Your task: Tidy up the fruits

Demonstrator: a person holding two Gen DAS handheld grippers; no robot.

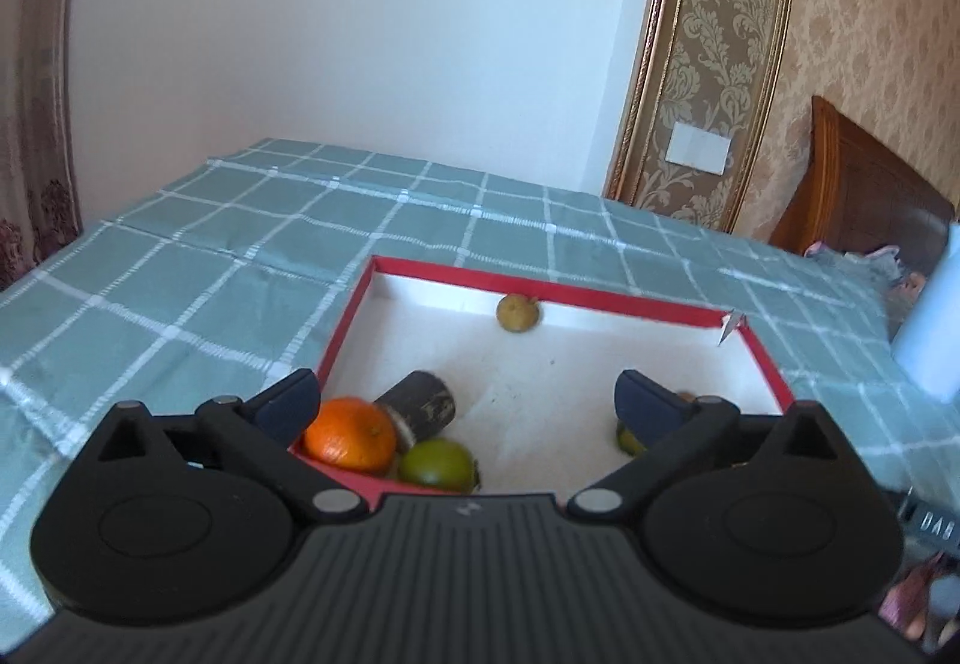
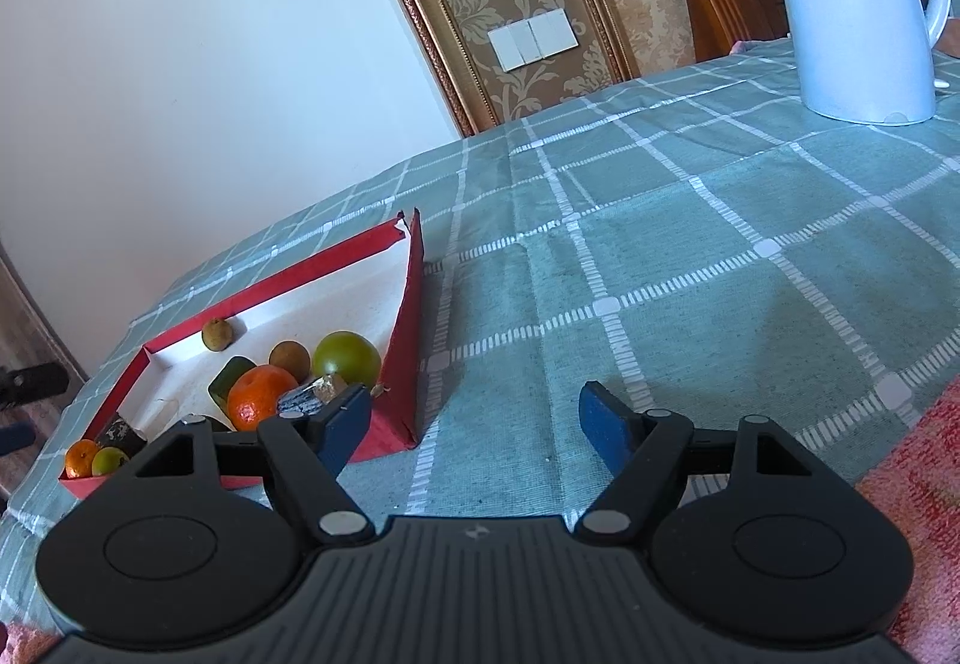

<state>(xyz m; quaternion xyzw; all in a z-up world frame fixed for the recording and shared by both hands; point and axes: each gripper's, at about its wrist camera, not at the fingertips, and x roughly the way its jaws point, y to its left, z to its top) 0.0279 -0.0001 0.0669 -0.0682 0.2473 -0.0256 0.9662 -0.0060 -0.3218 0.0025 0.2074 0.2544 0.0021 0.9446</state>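
Fruits lie almost all in the red box (image 1: 753, 349), a shallow white-floored tray on the checked tablecloth (image 1: 180, 256). From the left gripper (image 1: 468, 406), going left to right: just inside its left finger sits an orange (image 1: 351, 433), touching a dark stubby cylinder (image 1: 420, 403) that lies on its side with its long axis running away and to the left; a green fruit (image 1: 435, 461) rests just ahead of the gripper's body, left of centre; a small brownish fruit (image 1: 518, 311) sits far ahead against the box's back wall; and another green fruit (image 1: 627, 439) is half hidden behind the right finger. The left gripper's jaws stand as wide as they go, with nothing between the pads, and it hangs over the near part of the box.

The right gripper (image 2: 474, 424) is outside the box, over bare cloth beside its red side wall, jaws moderately wide and empty. Everything in the box lies to its left; the closest pieces there are a second orange (image 2: 261, 394), a small brown fruit (image 2: 289, 360) and a large green fruit (image 2: 347, 362). A white kettle (image 2: 858, 4) stands well away to its upper right.

No loose fruit shows on the cloth, so the task looks near done. The left hand is the nearer one for any rearranging, with the orange and green fruit lying down-left of its open jaws.
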